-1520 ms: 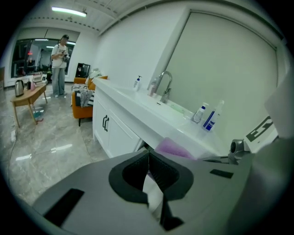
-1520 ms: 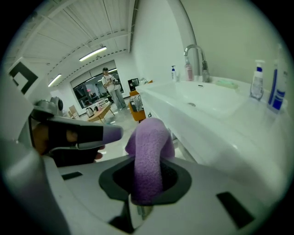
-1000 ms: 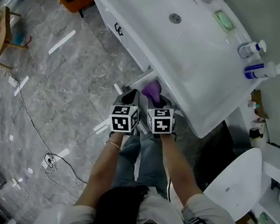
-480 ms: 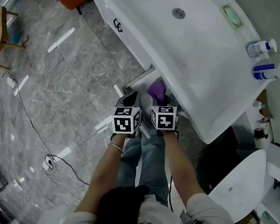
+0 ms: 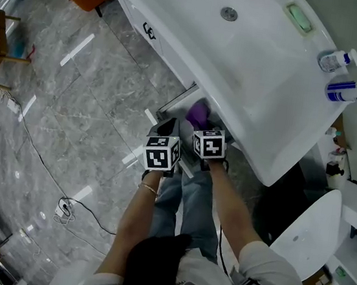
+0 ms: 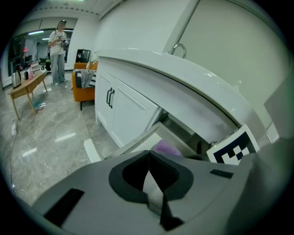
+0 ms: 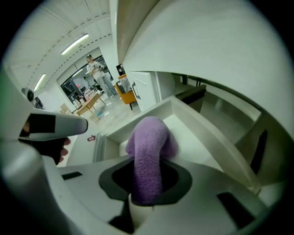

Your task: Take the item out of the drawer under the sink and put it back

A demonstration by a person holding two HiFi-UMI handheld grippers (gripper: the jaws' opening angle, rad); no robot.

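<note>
I am grasping the purple cloth with my right hand-held gripper. Its jaws are clenching on the lower end of the cloth, and the upper end is rising over the inside of the open drawer under the sink. My left hand-held gripper is hovering just beside the right one, in front of the drawer. Its jaws are pressing together with nothing between them.

Your white sink counter has a green soap dish along its back edge, with two bottles near its back right corner. On the grey floor lies a thin cable.
</note>
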